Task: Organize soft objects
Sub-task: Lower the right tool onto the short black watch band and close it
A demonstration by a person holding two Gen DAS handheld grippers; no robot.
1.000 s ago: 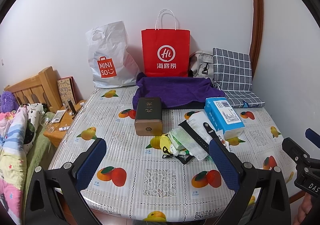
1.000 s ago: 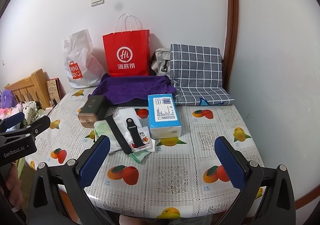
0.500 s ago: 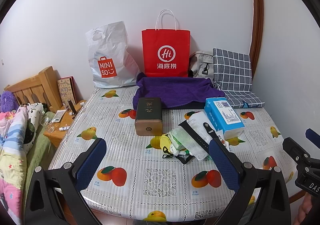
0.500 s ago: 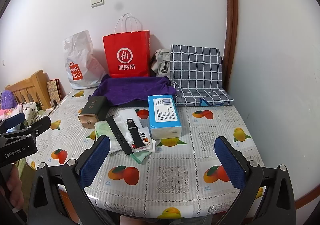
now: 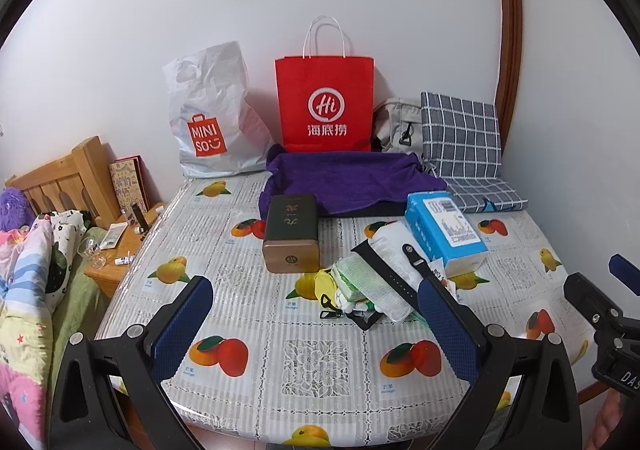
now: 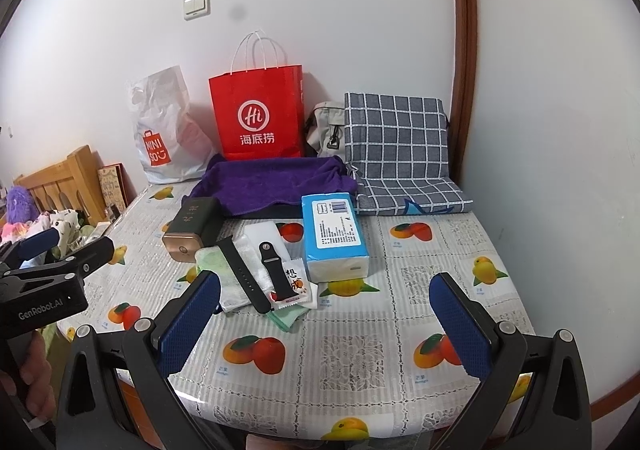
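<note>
A pile of small cloths point(image 5: 366, 282) with a black watch strap point(image 5: 416, 264) across it lies mid-table; it shows in the right wrist view too point(image 6: 240, 270). A blue tissue pack point(image 5: 442, 232) point(image 6: 334, 236) lies beside it. A purple towel point(image 5: 344, 178) point(image 6: 276, 180) lies behind, next to a grey checked cushion point(image 5: 464, 146) point(image 6: 400, 154). My left gripper point(image 5: 316, 314) and right gripper point(image 6: 326, 310) are open and empty, above the table's near edge.
A dark tin box point(image 5: 292, 234) stands left of the pile. A red paper bag point(image 5: 326, 102), a white Miniso bag point(image 5: 208, 118) and a grey bag point(image 5: 400, 126) lean on the back wall. A bed and wooden nightstand point(image 5: 116, 246) stand left of the table point(image 5: 312, 362).
</note>
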